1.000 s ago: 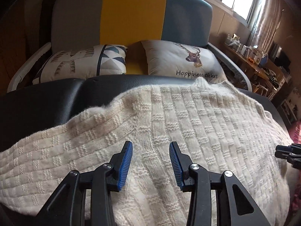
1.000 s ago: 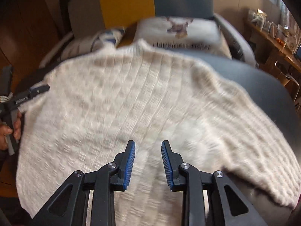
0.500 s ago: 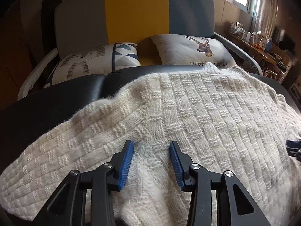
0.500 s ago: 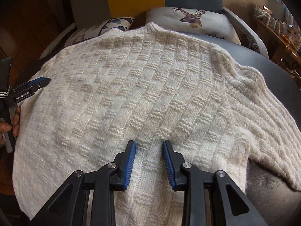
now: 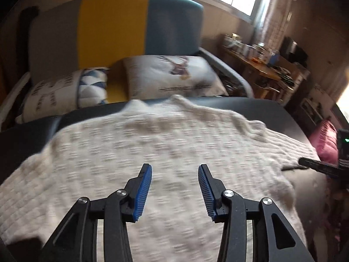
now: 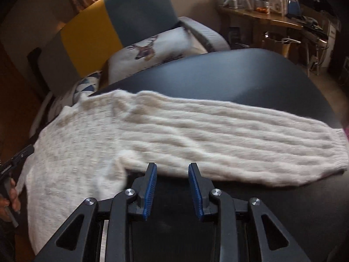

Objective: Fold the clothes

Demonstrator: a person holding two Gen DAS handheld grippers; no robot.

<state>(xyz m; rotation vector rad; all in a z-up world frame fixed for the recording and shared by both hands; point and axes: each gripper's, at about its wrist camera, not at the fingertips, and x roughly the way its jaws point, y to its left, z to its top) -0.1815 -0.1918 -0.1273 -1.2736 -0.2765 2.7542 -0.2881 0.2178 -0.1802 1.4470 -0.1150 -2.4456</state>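
Left gripper (image 5: 174,188): released, hovering over sweater body.
Sweater (image 6: 91,144): cream knit, spread flat on dark table (image 6: 240,74); no fold visible, though blurred.
Sleeve (image 6: 240,135): stretched out right, unfolded.
Right gripper (image 6: 172,188): released, at sleeve's near edge.

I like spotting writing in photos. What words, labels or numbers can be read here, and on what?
None can be read for certain.
Deer cushion: a line of dark print below the deer, too blurred to read.
Patterned cushion: dark marks, too blurred to tell whether they are letters.
Left gripper, seen at the edge of the right view: a small pale label, too small to read.
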